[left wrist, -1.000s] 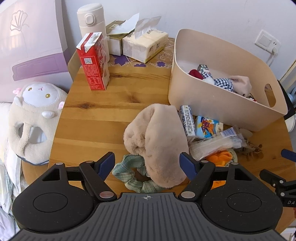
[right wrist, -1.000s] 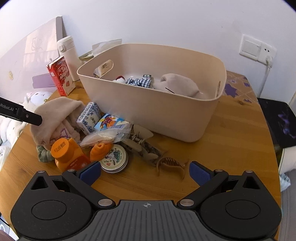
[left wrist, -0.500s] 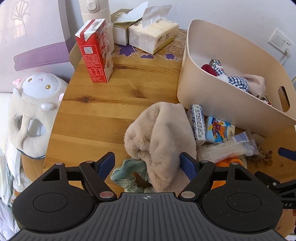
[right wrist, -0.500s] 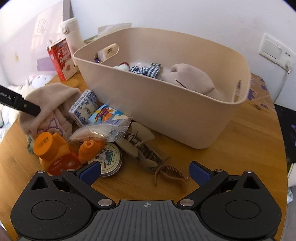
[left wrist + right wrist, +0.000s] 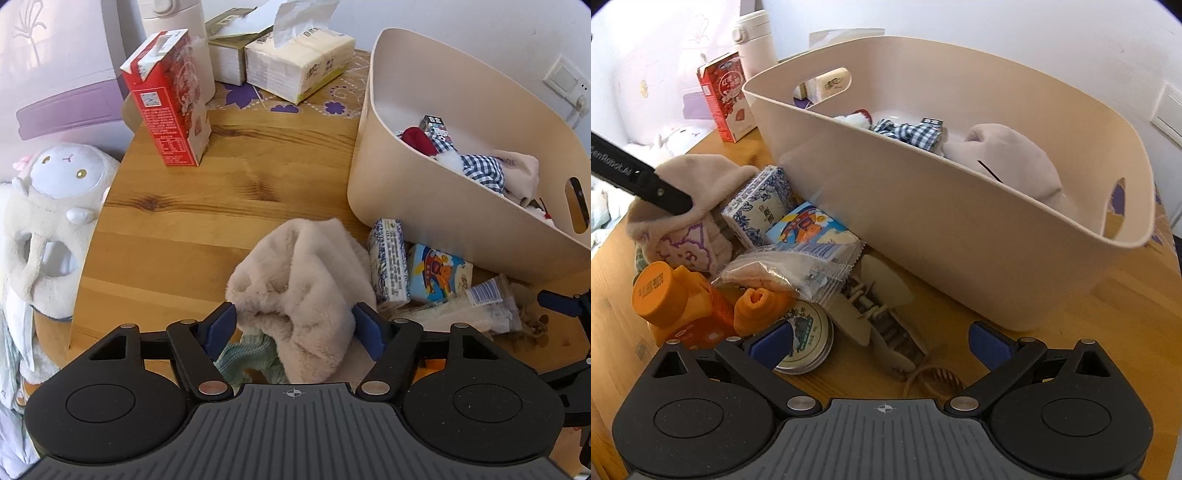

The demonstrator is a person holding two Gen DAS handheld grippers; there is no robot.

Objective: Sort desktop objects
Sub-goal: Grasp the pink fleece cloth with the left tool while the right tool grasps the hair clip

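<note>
A beige fluffy plush cloth [image 5: 303,280] lies on the wooden table [image 5: 192,218], over a green scrunchie [image 5: 247,358]. My left gripper [image 5: 293,325] has its blue pads pressed on both sides of the cloth; it also shows in the right wrist view [image 5: 698,184]. A beige bin [image 5: 443,199] holding several items stands to the right. My right gripper [image 5: 881,341] is open and empty, low over a beige hair claw [image 5: 882,321] and a brown claw clip [image 5: 932,380] in front of the bin [image 5: 960,229].
Beside the cloth lie a blue-patterned tissue pack [image 5: 757,206], a cartoon pack [image 5: 809,227], a clear snack bag [image 5: 798,269], an orange bottle [image 5: 676,306] and a round tin [image 5: 805,339]. A red carton [image 5: 166,99], tissue packs [image 5: 299,66] and a flask stand at the back. A plush sheep [image 5: 48,221] sits left.
My left gripper has moved forward and closed in around the plush cloth, bunching it up. My right gripper has moved forward and lower, toward the hair claws and the bin.
</note>
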